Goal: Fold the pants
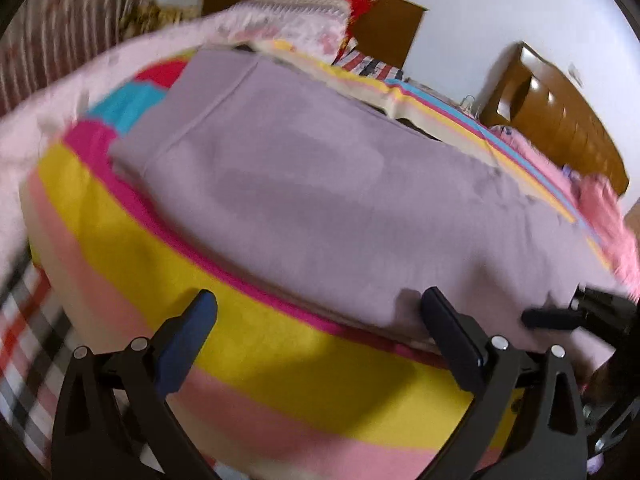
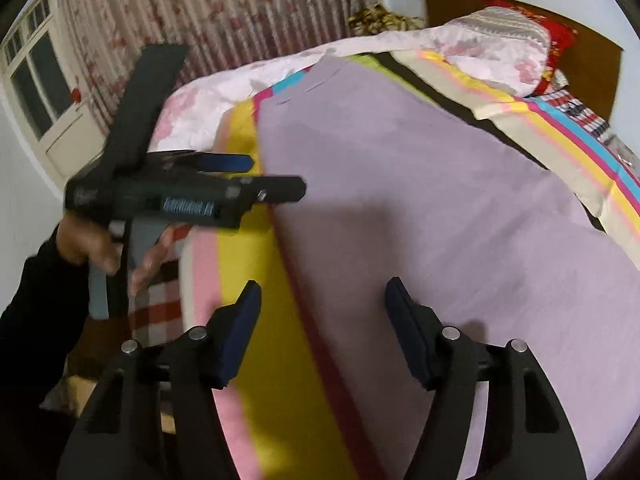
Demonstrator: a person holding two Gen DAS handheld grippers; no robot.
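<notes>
Lilac pants (image 1: 300, 184) lie spread flat on a bed with a bright striped sheet (image 1: 248, 340). My left gripper (image 1: 320, 299) hovers open at their near edge: one pad is over the yellow stripe and the other is at the hem, with nothing between the pads. In the right wrist view the pants (image 2: 440, 200) fill the middle. My right gripper (image 2: 323, 286) is open above their long left edge, one pad over the sheet and one over the cloth, pressing nothing. The left gripper (image 2: 276, 176) shows there too, held in a hand (image 2: 86, 244) beside the same edge.
A pink floral quilt (image 2: 208, 104) and pillows (image 1: 304, 12) are piled at the head of the bed, against a wooden headboard (image 1: 392, 28). A wooden cabinet (image 1: 560, 120) stands at the right. A plaid blanket (image 1: 24, 340) hangs at the near left. A curtain (image 2: 224, 8) and window (image 2: 36, 72) are behind.
</notes>
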